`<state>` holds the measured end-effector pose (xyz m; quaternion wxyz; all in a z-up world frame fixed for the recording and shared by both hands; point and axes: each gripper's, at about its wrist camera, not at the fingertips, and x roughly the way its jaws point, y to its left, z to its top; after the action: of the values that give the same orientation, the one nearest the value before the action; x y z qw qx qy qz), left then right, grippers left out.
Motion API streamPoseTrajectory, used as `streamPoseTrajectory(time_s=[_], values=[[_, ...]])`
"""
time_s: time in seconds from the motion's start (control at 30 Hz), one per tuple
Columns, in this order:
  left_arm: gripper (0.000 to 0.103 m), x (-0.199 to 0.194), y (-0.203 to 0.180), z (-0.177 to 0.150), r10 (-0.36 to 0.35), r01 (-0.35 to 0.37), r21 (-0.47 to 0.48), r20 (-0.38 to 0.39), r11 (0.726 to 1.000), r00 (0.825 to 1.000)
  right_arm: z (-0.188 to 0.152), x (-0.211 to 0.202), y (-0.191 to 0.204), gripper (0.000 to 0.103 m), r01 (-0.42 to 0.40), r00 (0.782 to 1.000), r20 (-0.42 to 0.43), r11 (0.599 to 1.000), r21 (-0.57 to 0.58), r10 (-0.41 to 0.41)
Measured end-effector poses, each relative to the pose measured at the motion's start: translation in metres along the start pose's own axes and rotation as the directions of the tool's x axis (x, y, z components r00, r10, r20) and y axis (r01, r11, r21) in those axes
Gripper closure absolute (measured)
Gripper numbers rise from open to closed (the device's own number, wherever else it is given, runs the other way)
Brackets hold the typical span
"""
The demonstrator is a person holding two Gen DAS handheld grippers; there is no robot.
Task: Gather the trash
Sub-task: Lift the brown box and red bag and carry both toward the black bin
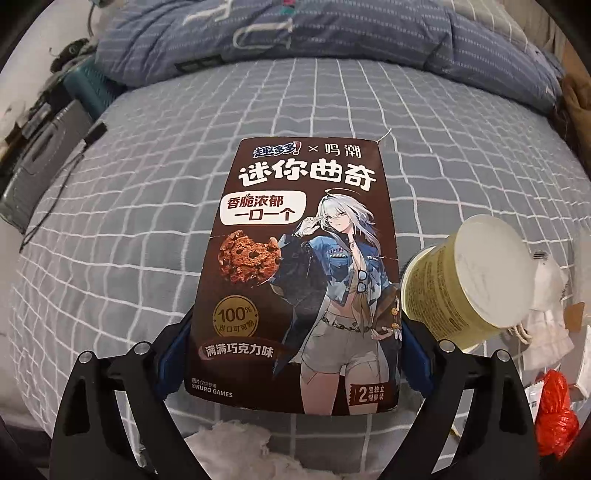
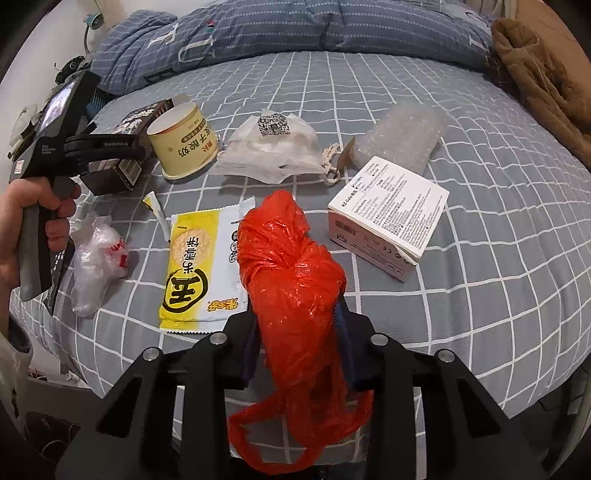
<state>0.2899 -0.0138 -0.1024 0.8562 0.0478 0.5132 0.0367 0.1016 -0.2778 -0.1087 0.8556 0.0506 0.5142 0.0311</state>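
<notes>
My left gripper point(image 1: 291, 354) is shut on a brown cookie box point(image 1: 295, 266) with a cartoon girl on it, held over the grey checked bed point(image 1: 129, 221). The box also shows in the right wrist view point(image 2: 125, 162), in that gripper point(image 2: 110, 147). My right gripper point(image 2: 297, 332) is shut on a crumpled red plastic bag point(image 2: 291, 280). A yellow yogurt cup point(image 1: 461, 280) lies on its side right of the box; it also shows in the right wrist view point(image 2: 184, 142). A yellow snack wrapper point(image 2: 203, 266) lies flat left of the red bag.
A white box point(image 2: 388, 218), a white cloth pouch point(image 2: 273, 147), bubble wrap point(image 2: 402, 133) and a clear plastic bag point(image 2: 96, 262) lie on the bed. A blue quilt point(image 2: 277, 29) is bunched at the back, a brown garment point(image 2: 543, 81) at the right.
</notes>
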Motion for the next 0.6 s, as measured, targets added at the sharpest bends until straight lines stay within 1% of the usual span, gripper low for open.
streamPoseTrajectory(time_s=[0.43, 0.6], values=[[0.014, -0.049, 0.006, -0.031, -0.024, 0.025, -0.022, 0.061, 0.999, 0.998, 0.002, -0.020, 0.007, 0.070, 0.013, 0.998, 0.054, 1.000, -0.021, -0.011], [0.014, -0.070, 0.013, -0.047, -0.039, 0.042, -0.031, 0.080, 0.999, 0.996, 0.003, -0.033, 0.008, 0.070, 0.017, 0.996, 0.090, 1.000, -0.020, -0.016]])
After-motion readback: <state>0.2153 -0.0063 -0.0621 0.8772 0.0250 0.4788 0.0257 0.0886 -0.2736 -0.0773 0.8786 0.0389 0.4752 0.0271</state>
